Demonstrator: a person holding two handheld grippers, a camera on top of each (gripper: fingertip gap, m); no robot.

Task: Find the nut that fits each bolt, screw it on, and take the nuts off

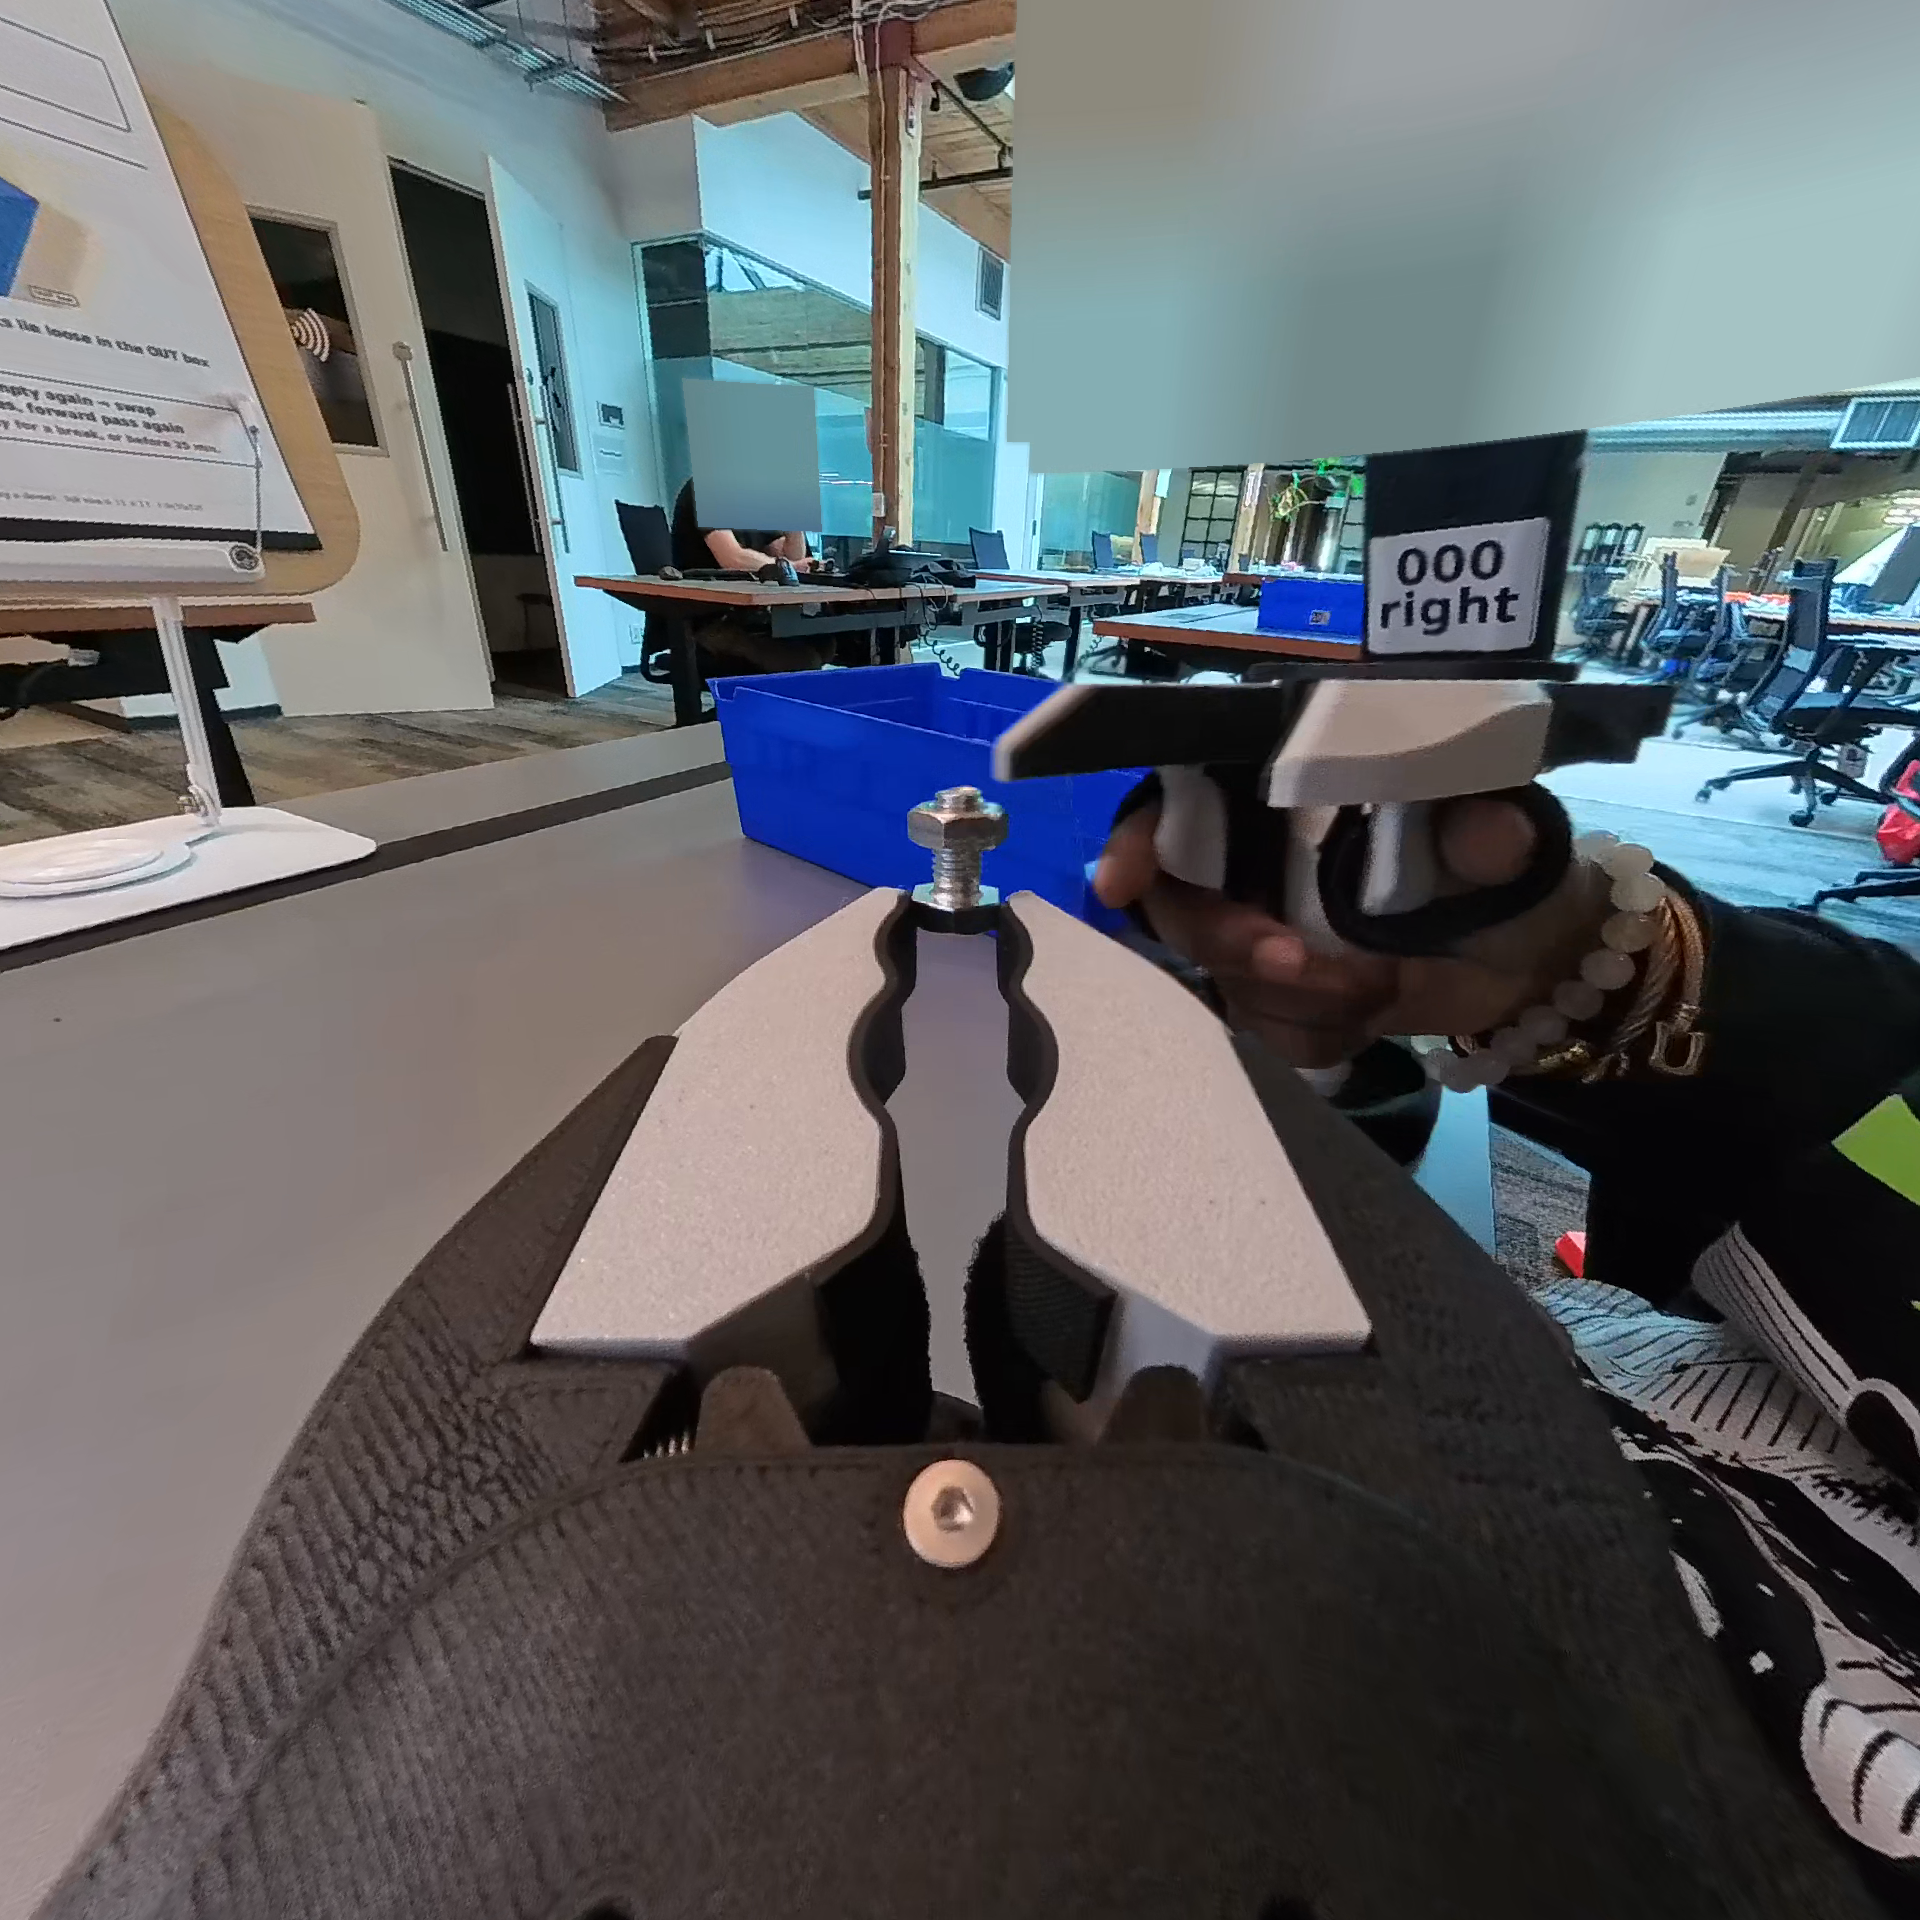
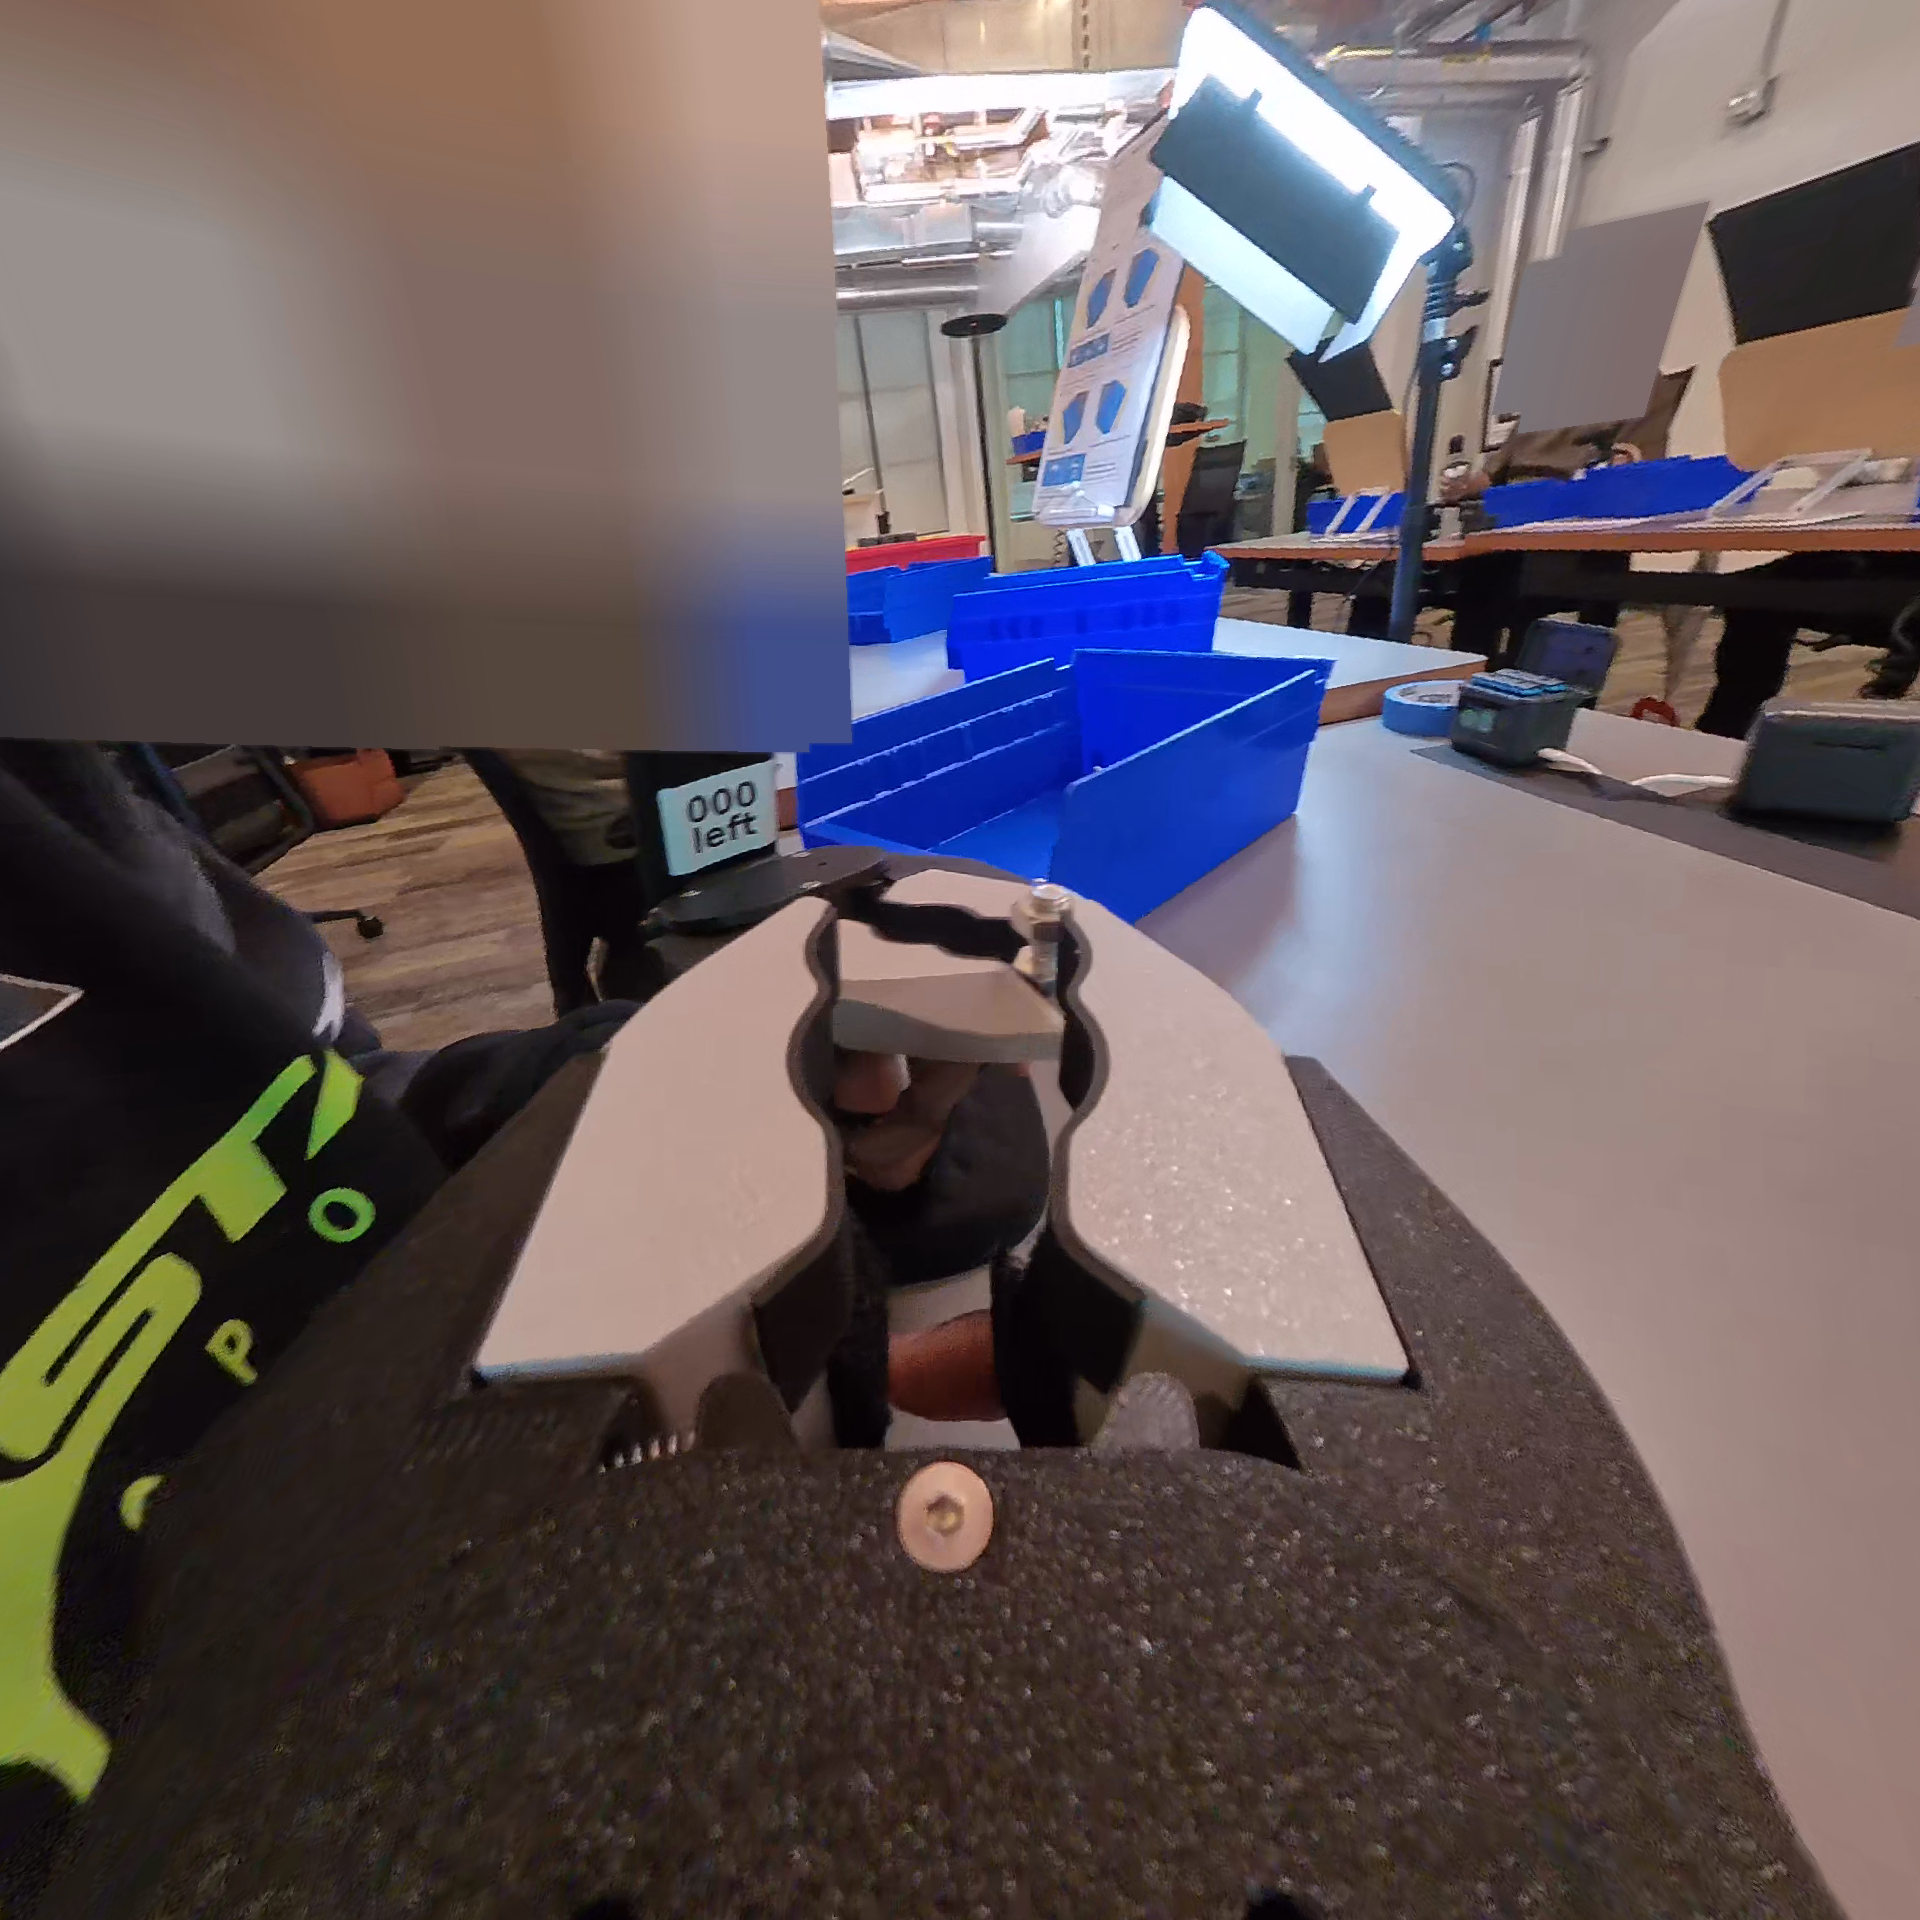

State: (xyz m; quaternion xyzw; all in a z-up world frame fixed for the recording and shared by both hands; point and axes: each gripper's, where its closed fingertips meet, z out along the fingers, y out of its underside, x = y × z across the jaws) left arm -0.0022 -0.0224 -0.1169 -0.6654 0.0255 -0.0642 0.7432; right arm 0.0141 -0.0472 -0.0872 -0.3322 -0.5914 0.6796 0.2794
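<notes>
The left gripper (image 1: 954, 920) pinched the hexagonal head of a short silver steel bolt (image 1: 956, 883) between its jaws, both grey fingertips (image 1: 1039, 914) pressed to the head's flats and the threaded shank standing upright above the grey worktop (image 1: 416, 1039). A silver hexagonal nut (image 1: 957, 827) sat threaded near the top of the shank, with the bolt's tip showing just above it. At two o'clock from the bolt, a hand (image 1: 1330, 914) held the right gripper (image 1: 1013, 743) level, its tips pointing towards nine o'clock, above the nut and just beside it, not touching. In the right wrist view that gripper's jaws stood spread with nothing between them but the left gripper's fingers farther off, and the bolt and nut appeared at about one o'clock, close inside the right-hand fingertip (image 2: 1132, 966). A blue plastic bin (image 1: 852, 748) rested on the worktop behind the bolt, at twelve o'clock.
</notes>
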